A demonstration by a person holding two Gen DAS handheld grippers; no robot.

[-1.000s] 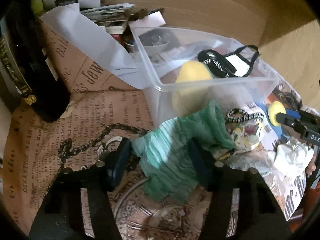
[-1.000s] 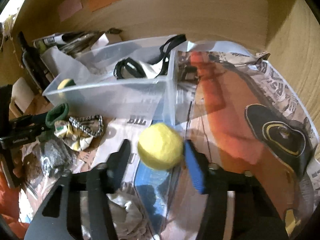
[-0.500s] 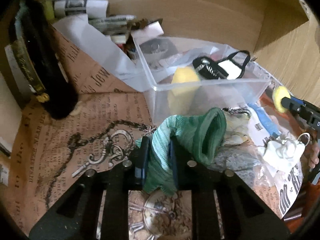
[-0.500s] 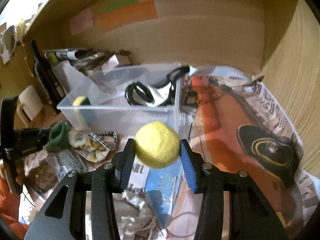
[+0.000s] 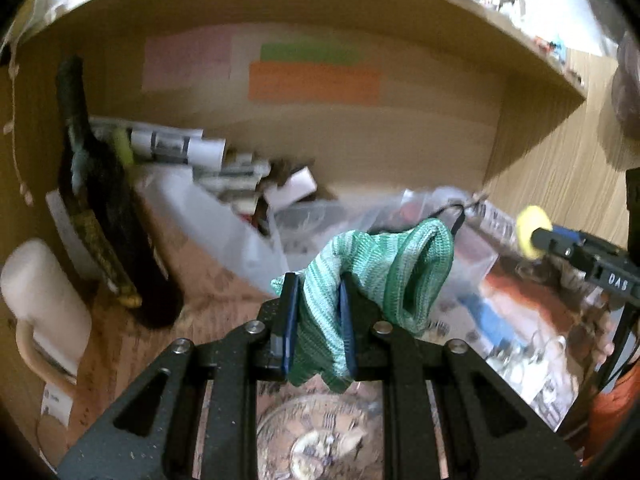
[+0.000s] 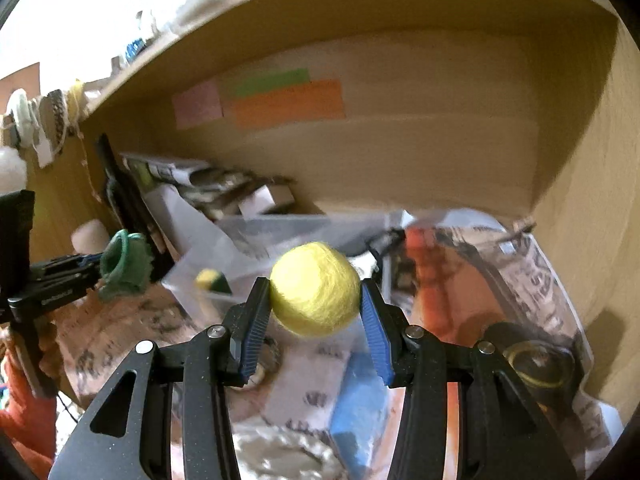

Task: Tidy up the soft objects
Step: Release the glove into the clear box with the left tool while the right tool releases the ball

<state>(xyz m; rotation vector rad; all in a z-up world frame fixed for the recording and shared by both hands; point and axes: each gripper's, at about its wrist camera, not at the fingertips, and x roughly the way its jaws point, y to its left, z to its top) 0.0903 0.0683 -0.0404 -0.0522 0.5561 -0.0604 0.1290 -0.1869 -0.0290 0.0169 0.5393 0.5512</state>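
Where the green knitted sock [image 5: 376, 276] hangs clear of the paper-covered surface, the left gripper [image 5: 318, 316] pinches its bunched middle between blue pads, the open cuff flopping to the right. Right gripper [image 6: 316, 320] clamps a yellow felt ball [image 6: 315, 288] between its pads, also aloft. Beyond both, blurred: clear plastic bin [image 6: 280, 228] at centre, dark bottle [image 5: 104, 216] far left, coloured paper notes [image 5: 312, 80] on the wooden back wall.
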